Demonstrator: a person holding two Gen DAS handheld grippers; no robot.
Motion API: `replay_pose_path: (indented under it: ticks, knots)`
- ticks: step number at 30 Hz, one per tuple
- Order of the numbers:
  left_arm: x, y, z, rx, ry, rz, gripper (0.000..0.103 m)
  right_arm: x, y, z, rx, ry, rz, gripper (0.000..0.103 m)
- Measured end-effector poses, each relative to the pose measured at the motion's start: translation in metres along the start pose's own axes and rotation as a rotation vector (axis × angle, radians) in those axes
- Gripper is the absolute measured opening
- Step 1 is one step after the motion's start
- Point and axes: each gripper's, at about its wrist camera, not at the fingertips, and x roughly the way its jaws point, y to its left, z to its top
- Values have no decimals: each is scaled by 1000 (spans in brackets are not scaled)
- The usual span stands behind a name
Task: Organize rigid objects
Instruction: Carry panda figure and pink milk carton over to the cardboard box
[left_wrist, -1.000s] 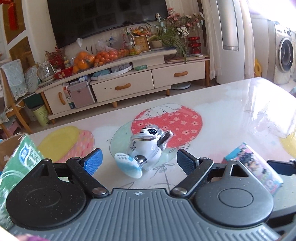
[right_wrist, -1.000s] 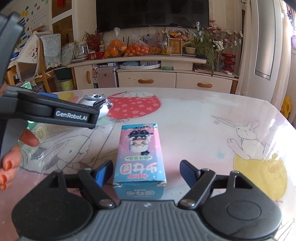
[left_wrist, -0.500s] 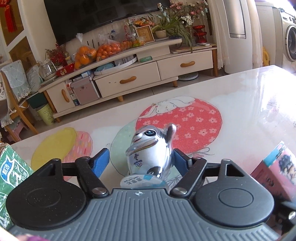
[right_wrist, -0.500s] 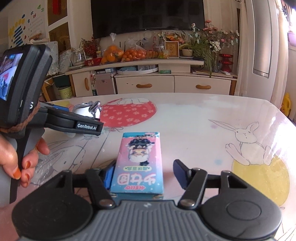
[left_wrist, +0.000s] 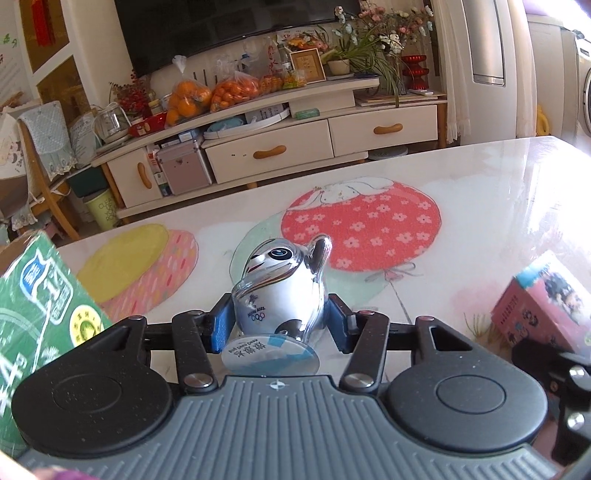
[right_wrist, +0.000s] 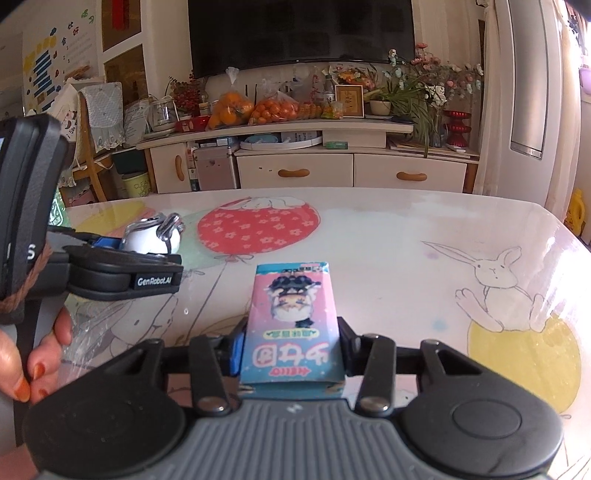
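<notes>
A white and silver panda mascot figurine (left_wrist: 280, 295) on a round blue base lies tipped over on the table. My left gripper (left_wrist: 280, 326) is shut on its body, blue pads on both sides. The figurine also shows in the right wrist view (right_wrist: 153, 236), held by the left gripper (right_wrist: 122, 254). A pink and blue cartoon box (right_wrist: 293, 325) lies flat on the table. My right gripper (right_wrist: 291, 347) is shut on its near end. The box shows at the right in the left wrist view (left_wrist: 543, 302).
A green packet (left_wrist: 37, 306) stands at the table's left edge. The table (right_wrist: 406, 236) has a glossy cover printed with rabbits and balloons. Beyond its far edge stands a TV cabinet (right_wrist: 295, 162) with fruit bags and plants.
Both grippers have closed from open: the left onto the panda figurine, the right onto the cartoon box. Both moved forward around their objects.
</notes>
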Motion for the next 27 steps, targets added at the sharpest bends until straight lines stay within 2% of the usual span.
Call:
replay_pose_path:
  ticks: [14, 27]
  knots:
    - [-46, -8, -29, -29, 19, 40, 66, -12, 5, -10, -51, 3, -12, 45]
    - [-67, -9, -37, -59, 52, 21, 66, -40, 12, -29, -60, 1, -25, 44]
